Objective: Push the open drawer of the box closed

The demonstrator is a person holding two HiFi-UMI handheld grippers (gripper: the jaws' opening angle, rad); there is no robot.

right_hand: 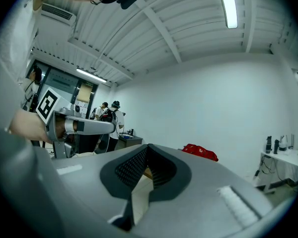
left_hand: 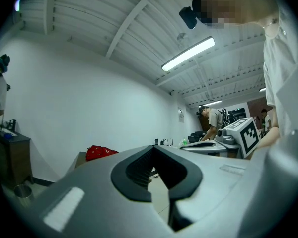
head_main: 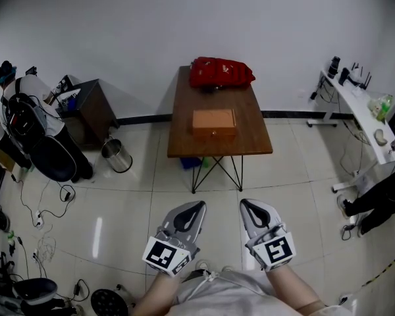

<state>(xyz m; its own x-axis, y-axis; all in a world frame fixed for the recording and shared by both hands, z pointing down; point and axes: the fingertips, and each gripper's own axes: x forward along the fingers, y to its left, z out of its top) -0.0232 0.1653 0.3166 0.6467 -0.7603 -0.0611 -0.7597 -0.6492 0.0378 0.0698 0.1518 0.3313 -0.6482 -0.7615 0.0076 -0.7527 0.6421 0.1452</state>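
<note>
A wooden box point(head_main: 214, 122) sits on the brown table point(head_main: 183, 143) well ahead of me, its drawer point(head_main: 214, 134) with a small knob facing me and standing slightly out. Behind it lies a red bag point(head_main: 220, 72), which also shows in the left gripper view as the red bag point(left_hand: 100, 152) and in the right gripper view as the red bag point(right_hand: 201, 151). My left gripper point(head_main: 198, 205) and right gripper point(head_main: 245, 203) hang close to my body over the tiled floor, far short of the table. Both are shut with nothing between the jaws: left gripper point(left_hand: 153, 148), right gripper point(right_hand: 148, 146).
A metal bin point(head_main: 116, 155) and a dark cabinet point(head_main: 92, 110) stand left of the table. A chair with clothes point(head_main: 36, 130) and floor cables point(head_main: 46, 222) are at far left. A white desk point(head_main: 359, 114) and a person point(head_main: 382, 189) are at the right.
</note>
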